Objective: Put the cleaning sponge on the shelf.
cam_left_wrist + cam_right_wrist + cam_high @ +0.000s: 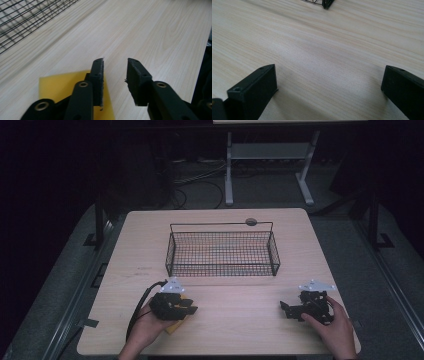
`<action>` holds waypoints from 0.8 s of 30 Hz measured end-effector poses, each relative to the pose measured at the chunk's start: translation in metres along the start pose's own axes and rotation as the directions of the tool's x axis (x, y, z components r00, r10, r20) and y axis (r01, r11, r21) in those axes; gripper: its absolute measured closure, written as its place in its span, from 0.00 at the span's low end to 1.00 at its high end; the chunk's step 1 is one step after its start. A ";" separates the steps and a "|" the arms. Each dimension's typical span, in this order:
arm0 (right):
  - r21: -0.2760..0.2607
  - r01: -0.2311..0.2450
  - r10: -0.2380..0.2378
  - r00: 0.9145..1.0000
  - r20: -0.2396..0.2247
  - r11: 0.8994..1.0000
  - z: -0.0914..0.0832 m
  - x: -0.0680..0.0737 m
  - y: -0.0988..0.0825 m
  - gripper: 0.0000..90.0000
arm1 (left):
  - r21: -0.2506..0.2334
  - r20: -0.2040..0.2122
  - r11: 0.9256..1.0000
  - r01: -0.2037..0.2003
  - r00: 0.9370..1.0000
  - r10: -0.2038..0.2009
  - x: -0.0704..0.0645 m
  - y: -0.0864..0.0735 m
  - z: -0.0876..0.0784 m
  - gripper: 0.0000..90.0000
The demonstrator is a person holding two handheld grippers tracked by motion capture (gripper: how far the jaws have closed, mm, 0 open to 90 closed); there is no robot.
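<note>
A flat yellow piece (60, 87) lies on the light wooden table (230, 320), partly under my left gripper (192, 309); its edge also peeks out beneath that gripper, the yellow piece (176, 325). In the left gripper view the left gripper (115, 68) has a plain gap between its pads, with bare wood in the gap and nothing held. My right gripper (286, 309) rests near the table's front right. In the right gripper view the right gripper (329, 75) stands wide open over bare wood.
A black wire basket (222, 251) stands at the middle of the table, beyond both grippers; its mesh (22, 17) shows at the upper left of the left gripper view and its corner (325, 3) at the top of the right gripper view. A table frame (267, 165) stands on the dark floor behind.
</note>
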State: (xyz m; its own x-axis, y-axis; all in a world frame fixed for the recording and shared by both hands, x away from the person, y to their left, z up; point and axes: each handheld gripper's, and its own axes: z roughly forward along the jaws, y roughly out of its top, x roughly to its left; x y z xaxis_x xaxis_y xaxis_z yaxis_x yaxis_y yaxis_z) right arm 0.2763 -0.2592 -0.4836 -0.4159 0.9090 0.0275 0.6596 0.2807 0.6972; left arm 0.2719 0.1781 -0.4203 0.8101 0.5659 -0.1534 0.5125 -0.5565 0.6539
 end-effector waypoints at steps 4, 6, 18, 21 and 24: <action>0.000 0.000 0.000 1.000 0.000 1.000 0.000 0.000 0.000 0.00 | 0.015 -0.017 1.000 0.027 1.000 -0.026 0.000 0.001 -0.007 0.55; 0.000 0.000 0.000 1.000 0.000 1.000 0.000 0.000 0.000 0.00 | 0.015 -0.035 0.999 0.038 0.999 -0.037 0.001 0.001 -0.011 0.48; 0.000 0.000 0.000 1.000 0.000 1.000 0.000 0.000 0.000 0.00 | 0.085 -0.123 0.991 0.107 0.988 -0.096 0.015 -0.004 -0.025 0.21; 0.000 0.000 0.000 1.000 0.000 1.000 0.000 0.000 0.000 0.00 | 0.099 -0.137 0.987 0.123 0.985 -0.109 0.018 -0.006 -0.028 0.19; 0.000 0.001 -0.001 1.000 0.000 1.000 0.000 0.000 0.000 0.00 | 0.118 -0.167 0.985 0.129 0.980 -0.108 0.020 -0.007 -0.030 0.16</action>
State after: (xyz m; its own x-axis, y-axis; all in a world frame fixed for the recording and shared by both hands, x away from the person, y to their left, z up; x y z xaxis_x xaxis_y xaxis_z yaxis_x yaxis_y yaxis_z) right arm 0.2763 -0.2592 -0.4836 -0.4160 0.9090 0.0269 0.6594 0.2812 0.6973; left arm 0.2755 0.2114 -0.4054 0.6911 0.7162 -0.0976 0.6424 -0.5467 0.5370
